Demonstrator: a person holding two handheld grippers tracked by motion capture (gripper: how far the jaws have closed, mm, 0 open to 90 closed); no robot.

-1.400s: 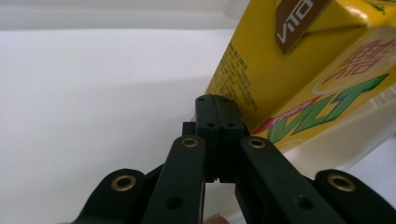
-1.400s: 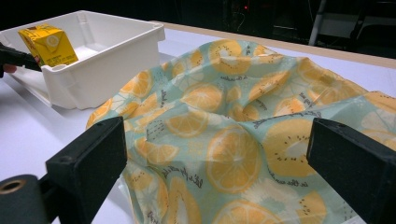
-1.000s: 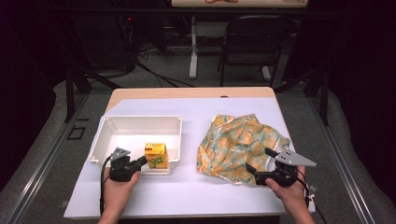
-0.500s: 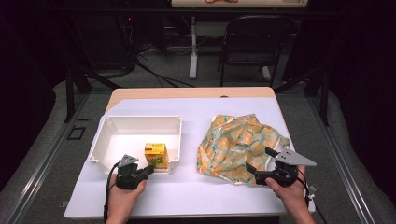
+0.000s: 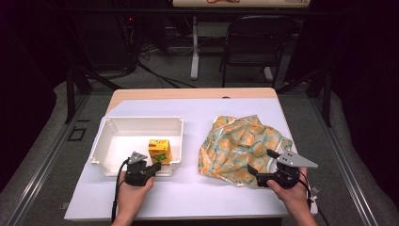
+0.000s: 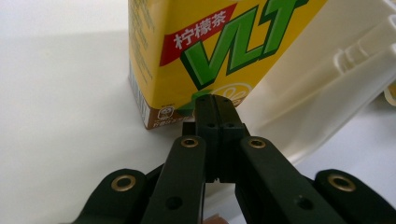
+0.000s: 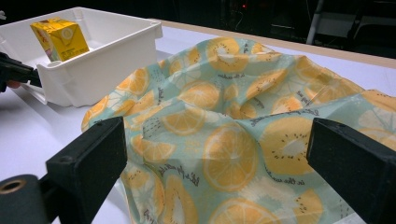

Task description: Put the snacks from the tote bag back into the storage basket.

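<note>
A yellow lemon-tea carton (image 5: 159, 150) stands in the near right corner of the white tray (image 5: 141, 119). My left gripper (image 5: 154, 166) sits at the tray's near rim, shut with nothing between its jaws. In the left gripper view the closed tips (image 6: 215, 100) point at the carton's (image 6: 210, 56) lower edge; I cannot tell whether they touch it. A crumpled cloth with a citrus print (image 5: 240, 141) lies on the right of the table. My right gripper (image 5: 261, 161) is open at the cloth's near edge. Its wide-set jaws (image 7: 219, 154) frame the cloth (image 7: 224, 126).
The table is covered with a white sheet (image 5: 188, 197), with bare room between the tray and the cloth. The tray wall (image 6: 327, 93) rises just right of the carton. In the right gripper view the tray (image 7: 107, 65) and carton (image 7: 60, 38) stand far left. A chair (image 5: 256, 42) stands beyond the table.
My left gripper has shifted right and back toward the table's near edge, along the tray's near rim. The carton, cloth and right gripper have stayed put.
</note>
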